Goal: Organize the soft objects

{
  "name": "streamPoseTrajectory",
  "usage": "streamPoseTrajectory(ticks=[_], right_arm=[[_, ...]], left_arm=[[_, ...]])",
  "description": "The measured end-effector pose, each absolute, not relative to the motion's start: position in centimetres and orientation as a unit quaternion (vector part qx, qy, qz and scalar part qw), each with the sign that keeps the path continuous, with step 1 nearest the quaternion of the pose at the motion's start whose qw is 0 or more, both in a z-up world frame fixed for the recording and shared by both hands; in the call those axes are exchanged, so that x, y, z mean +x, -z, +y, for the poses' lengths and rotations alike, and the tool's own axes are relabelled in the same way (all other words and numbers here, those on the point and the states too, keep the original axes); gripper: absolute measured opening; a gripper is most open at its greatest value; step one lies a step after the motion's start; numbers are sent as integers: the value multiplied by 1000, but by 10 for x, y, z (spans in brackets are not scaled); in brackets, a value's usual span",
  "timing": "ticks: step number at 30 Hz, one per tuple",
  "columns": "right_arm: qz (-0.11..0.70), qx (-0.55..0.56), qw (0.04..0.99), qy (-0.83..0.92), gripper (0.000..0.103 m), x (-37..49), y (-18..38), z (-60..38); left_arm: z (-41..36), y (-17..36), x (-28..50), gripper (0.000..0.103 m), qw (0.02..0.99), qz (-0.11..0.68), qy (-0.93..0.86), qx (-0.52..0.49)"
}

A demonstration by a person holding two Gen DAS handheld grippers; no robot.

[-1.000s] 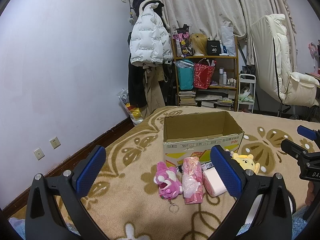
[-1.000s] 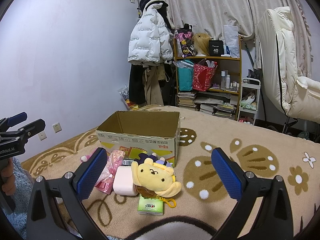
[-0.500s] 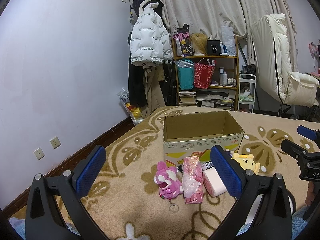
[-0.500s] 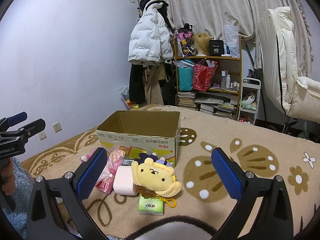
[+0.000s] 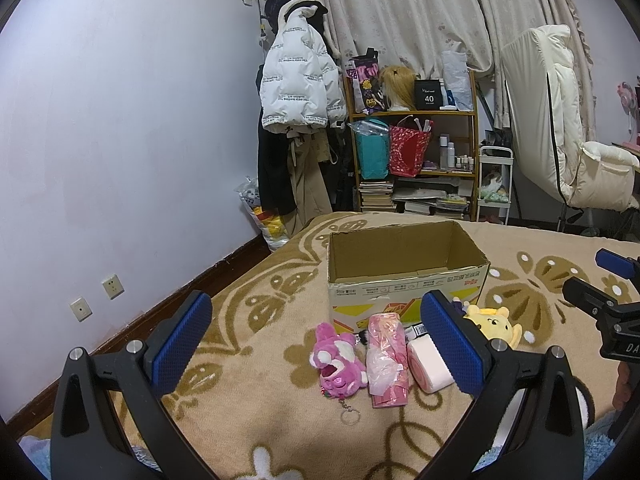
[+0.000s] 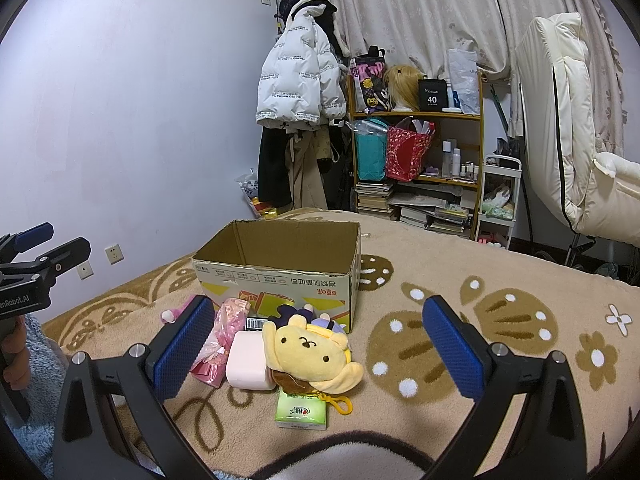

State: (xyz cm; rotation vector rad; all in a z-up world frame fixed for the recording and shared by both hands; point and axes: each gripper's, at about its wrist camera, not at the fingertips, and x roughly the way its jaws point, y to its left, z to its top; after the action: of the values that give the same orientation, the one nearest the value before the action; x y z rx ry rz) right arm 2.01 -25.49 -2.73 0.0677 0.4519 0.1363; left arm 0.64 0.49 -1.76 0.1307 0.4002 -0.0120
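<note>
a row of soft things lies low in the frame in front of the empty cardboard box (image 5: 404, 272): pink plush (image 5: 338, 358), pink wrapped bundle (image 5: 387, 358), pale pink block (image 5: 430, 364), yellow bear plush (image 6: 310, 354) and, nearest, a green tissue pack (image 6: 301, 410), all on the patterned blanket (image 6: 500, 292). the left gripper (image 5: 316, 344) and right gripper (image 6: 316, 344) both hang spread wide, holding nothing.
</note>
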Motion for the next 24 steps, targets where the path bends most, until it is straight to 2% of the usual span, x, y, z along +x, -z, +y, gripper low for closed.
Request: streamPoseTrajectory(ticks=[24], right_arm=[[219,29,972,-73,103,20,35,-247]], left_arm=[[5,25,14,103,973,222,0,69]])
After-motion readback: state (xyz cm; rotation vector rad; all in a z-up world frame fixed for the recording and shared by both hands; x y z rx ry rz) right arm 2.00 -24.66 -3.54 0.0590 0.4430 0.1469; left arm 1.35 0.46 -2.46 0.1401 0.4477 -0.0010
